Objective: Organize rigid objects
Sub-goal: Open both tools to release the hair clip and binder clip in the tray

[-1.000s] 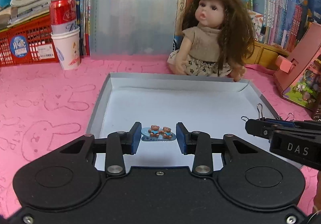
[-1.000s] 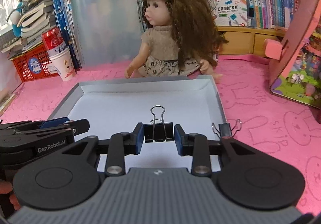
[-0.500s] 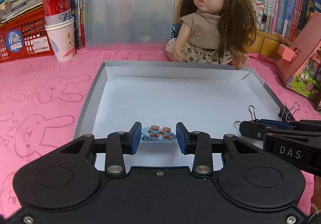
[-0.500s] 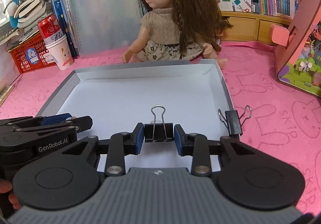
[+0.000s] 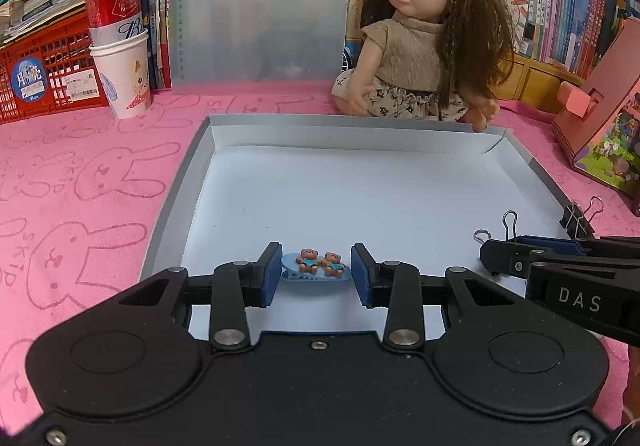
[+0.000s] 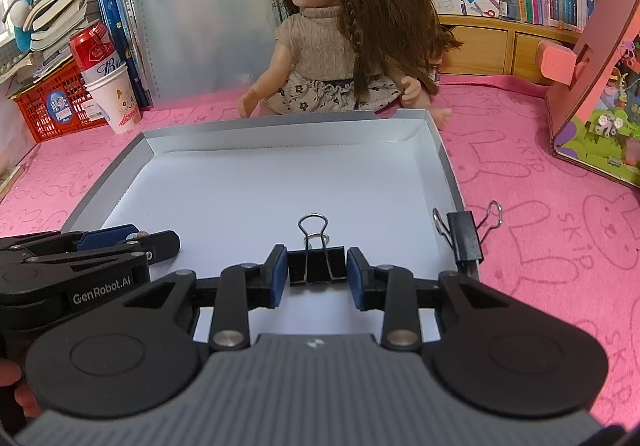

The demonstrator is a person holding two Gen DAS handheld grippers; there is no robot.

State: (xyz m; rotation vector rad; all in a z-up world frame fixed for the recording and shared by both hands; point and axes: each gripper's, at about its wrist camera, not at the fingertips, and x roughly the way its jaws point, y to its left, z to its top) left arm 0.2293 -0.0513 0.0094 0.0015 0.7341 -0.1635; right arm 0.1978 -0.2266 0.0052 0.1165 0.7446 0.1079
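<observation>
A shallow white tray [image 5: 172, 206] with grey rims lies on the pink cloth. My left gripper [image 5: 316, 271] hangs over its near part, shut on a blue hair clip [image 5: 298, 275] that bears two little bears. My right gripper [image 6: 317, 271] hovers beside it on the right, shut on a black binder clip [image 6: 316, 266] whose wire handle points away from me. In each wrist view the other gripper shows at the side: right gripper [image 5: 520, 254], left gripper [image 6: 132, 242]. A second black binder clip [image 6: 464, 238] sits on the tray's right rim [image 6: 448, 174].
A long-haired doll [image 5: 420, 46] sits just behind the tray. At back left stand a paper cup [image 5: 122, 74] with a red can in it and a red basket [image 5: 44, 74]. A pink cardboard house [image 6: 592, 86] stands at right. Books line the back.
Both views have crept forward and tipped down a little, so the tray fills more of each frame. Both grips are unchanged.
</observation>
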